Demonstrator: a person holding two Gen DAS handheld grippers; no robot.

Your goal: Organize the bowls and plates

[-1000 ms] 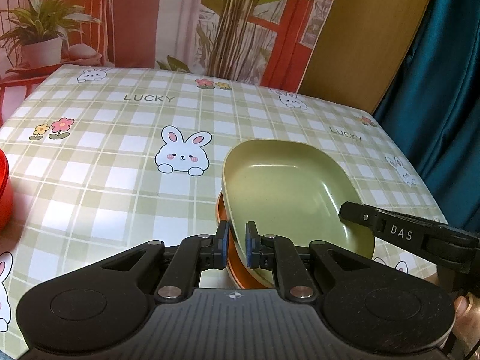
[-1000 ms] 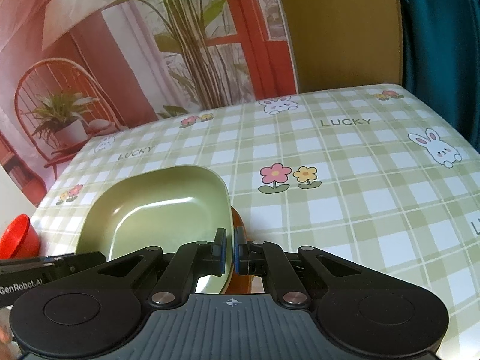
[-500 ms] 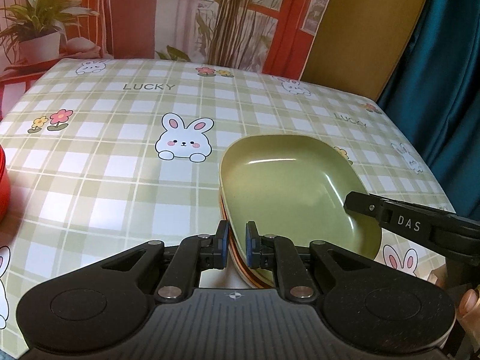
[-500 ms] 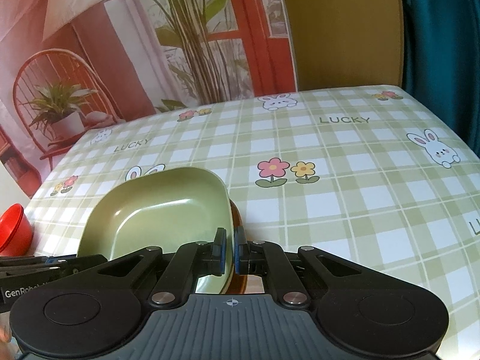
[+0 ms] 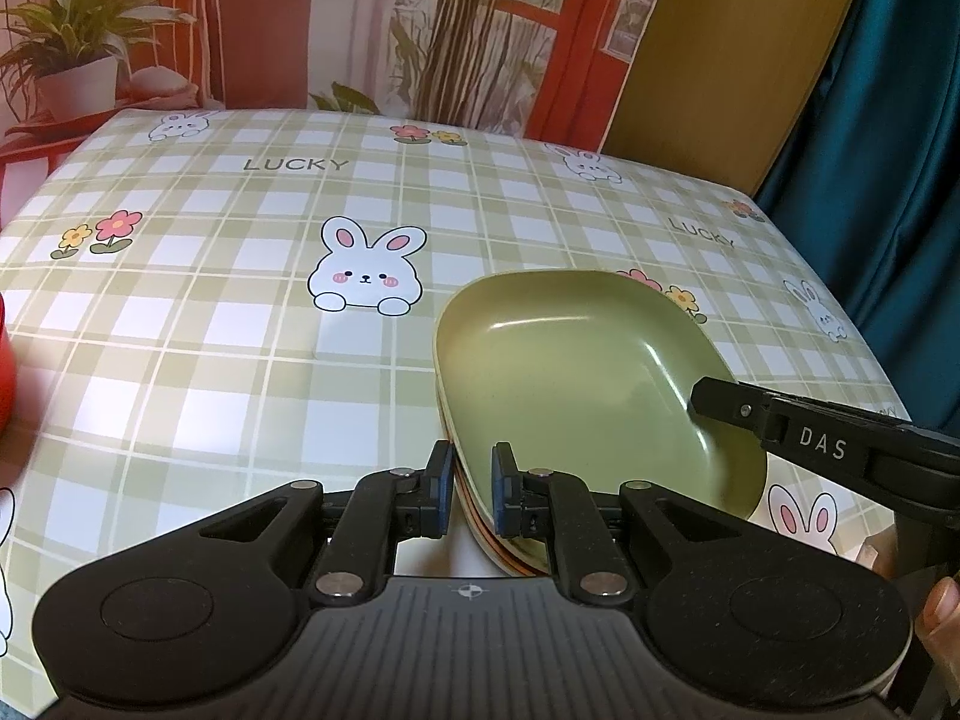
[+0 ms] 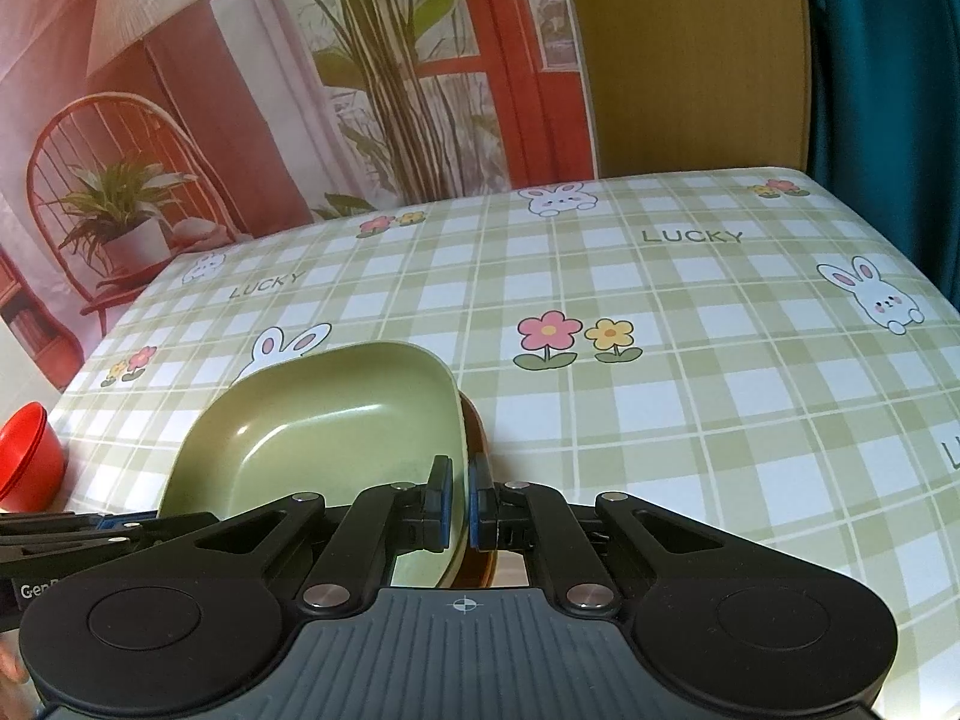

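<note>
Two grippers: both pinch the same stack of plates, one on each side.
Left gripper [image 5: 470, 491]: its blue pads squeeze the near left rim of the stack.
Right gripper [image 6: 460, 503]: its pads are pressed almost together on the right rim.
Green plate [image 5: 576, 372]: it sits on top, squarish and shiny, with nothing in it.
Orange plate [image 6: 477, 450]: it lies right under the green one; only its edge peeks out.
Stack: thin colored edges show at the rim, so there may be more plates below. I cannot count them.
Table [image 5: 240, 360]: it has a checked cloth with bunnies and flowers. The stack is near the front edge; I cannot tell if it rests on the cloth or is held just above it.
Red bowl [image 6: 27, 456]: it stands off to the left, well apart from the plates.
Done: the plates look gathered into one pile.
Left to do: I think the pile needs a final spot, and the red bowl needs tidying too.
</note>
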